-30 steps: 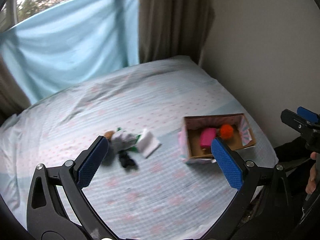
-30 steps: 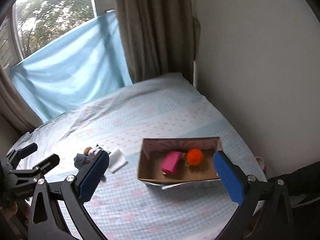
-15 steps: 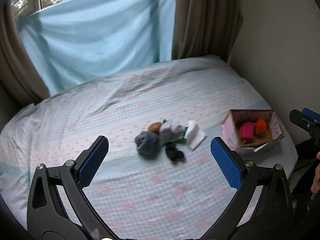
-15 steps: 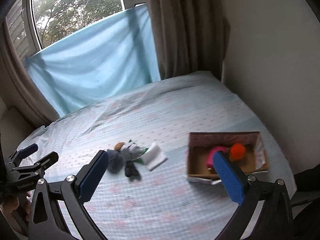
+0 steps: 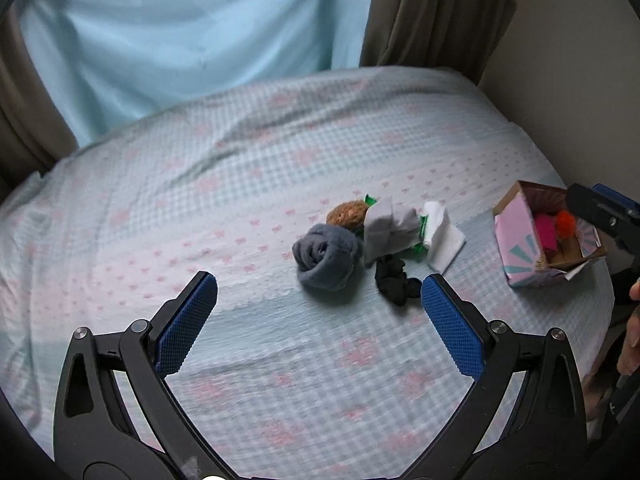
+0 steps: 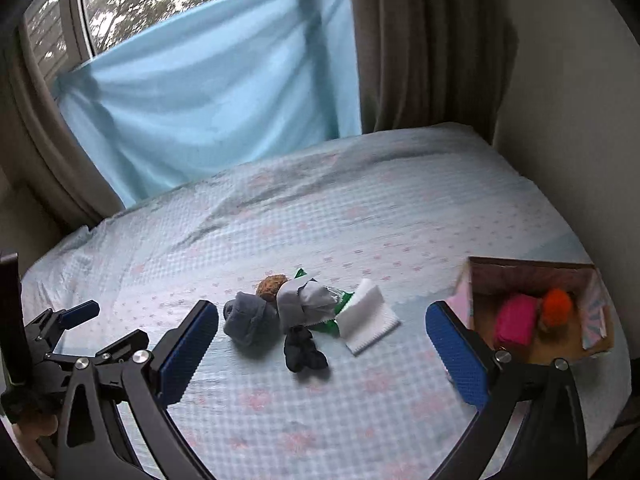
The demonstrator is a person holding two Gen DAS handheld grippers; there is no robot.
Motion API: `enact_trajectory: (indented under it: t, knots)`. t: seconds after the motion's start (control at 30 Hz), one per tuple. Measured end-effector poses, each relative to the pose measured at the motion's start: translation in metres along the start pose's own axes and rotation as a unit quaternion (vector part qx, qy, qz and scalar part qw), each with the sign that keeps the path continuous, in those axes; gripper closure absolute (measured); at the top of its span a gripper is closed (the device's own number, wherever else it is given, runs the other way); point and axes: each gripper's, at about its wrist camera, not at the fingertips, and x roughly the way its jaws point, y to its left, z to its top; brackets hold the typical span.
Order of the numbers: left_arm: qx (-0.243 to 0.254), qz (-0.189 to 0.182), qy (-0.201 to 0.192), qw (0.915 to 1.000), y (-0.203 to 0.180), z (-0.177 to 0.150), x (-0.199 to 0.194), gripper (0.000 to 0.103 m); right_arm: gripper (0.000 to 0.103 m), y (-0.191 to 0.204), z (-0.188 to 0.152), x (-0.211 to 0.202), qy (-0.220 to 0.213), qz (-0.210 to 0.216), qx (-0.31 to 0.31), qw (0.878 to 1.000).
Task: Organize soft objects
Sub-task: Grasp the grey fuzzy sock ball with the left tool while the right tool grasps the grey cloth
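Both the left gripper [image 5: 319, 322] and the right gripper [image 6: 322, 346] hover wide, empty; ahead, the socks [image 5: 327, 256] touch, so one pinch might drag two off the bed [image 5: 200, 200].

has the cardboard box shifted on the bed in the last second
Cannot tell. Both cameras swung, so the box slides in frame, but it sits just as near the bed's right edge, pink and orange items inside.

Stuff was all clumped mid-bed [image 6: 400, 216]: rolled sock [image 6: 249, 318] on the left, a ball [image 6: 272, 285] behind it, a cloth [image 6: 304, 304] just right, and a pad [image 6: 368, 322] further right. Another sock [image 6: 304, 350] sat in front. The box [image 6: 536, 270] was off right with two things in it.
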Motion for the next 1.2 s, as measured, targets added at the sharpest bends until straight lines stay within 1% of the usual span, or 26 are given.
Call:
enact_trajectory:
  t: [0.23, 0.4, 0.47, 0.5, 0.57, 0.7, 0.73, 0.77, 0.8, 0.83, 0.87, 0.97, 1.03, 1.2]
  knots:
    - [-0.011, -0.011, 0.028, 0.9995, 0.006, 0.006, 0.067, 0.002, 0.000, 0.003, 0.001, 0.074, 0.029, 0.007, -0.015, 0.999]
    - [-0.008, -0.023, 0.052, 0.9983, 0.006, 0.010, 0.116, 0.006, 0.001, 0.000, 0.003, 0.131, 0.052, 0.020, -0.012, 0.998]
    - [-0.010, -0.028, 0.063, 0.9975, 0.006, 0.010, 0.137, 0.009, 0.008, -0.002, 0.003, 0.157, 0.062, 0.026, -0.014, 0.998]
    - [-0.011, -0.030, 0.067, 0.9972, 0.007, 0.010, 0.144, 0.011, 0.009, -0.002, 0.003, 0.167, 0.066, 0.027, -0.016, 0.997]
    - [-0.012, -0.035, 0.077, 0.9964, 0.006, 0.009, 0.166, 0.013, 0.016, -0.002, 0.001, 0.192, 0.076, 0.033, -0.025, 0.996]
    - [-0.010, -0.041, 0.092, 0.9948, 0.004, 0.006, 0.198, 0.017, 0.026, 0.002, -0.007, 0.228, 0.096, 0.050, -0.048, 0.993]
    - [-0.011, -0.042, 0.095, 0.9945, 0.003, 0.005, 0.204, 0.017, 0.030, 0.003, -0.010, 0.235, 0.101, 0.065, -0.056, 0.991]
    - [-0.013, -0.043, 0.101, 0.9939, 0.003, 0.003, 0.211, 0.019, 0.033, 0.004, -0.013, 0.242, 0.107, 0.068, -0.062, 0.990]
    - [-0.016, -0.045, 0.105, 0.9933, 0.003, 0.002, 0.216, 0.021, 0.035, 0.005, -0.016, 0.247, 0.111, 0.070, -0.068, 0.989]
    - [-0.018, -0.046, 0.109, 0.9928, 0.003, 0.001, 0.220, 0.022, 0.039, 0.006, -0.018, 0.251, 0.115, 0.072, -0.073, 0.988]
    - [-0.020, -0.045, 0.112, 0.9925, 0.004, 0.000, 0.224, 0.022, 0.045, 0.007, -0.022, 0.256, 0.119, 0.074, -0.079, 0.987]
    - [-0.022, -0.047, 0.112, 0.9924, 0.005, 0.000, 0.231, 0.024, 0.057, 0.008, -0.027, 0.261, 0.121, 0.082, -0.089, 0.985]
    - [-0.024, -0.049, 0.113, 0.9921, 0.006, 0.002, 0.235, 0.026, 0.058, 0.009, -0.027, 0.261, 0.114, 0.080, -0.097, 0.985]
    - [-0.033, -0.058, 0.119, 0.9907, 0.010, 0.007, 0.242, 0.042, 0.062, 0.010, -0.022, 0.258, 0.102, 0.079, -0.098, 0.987]
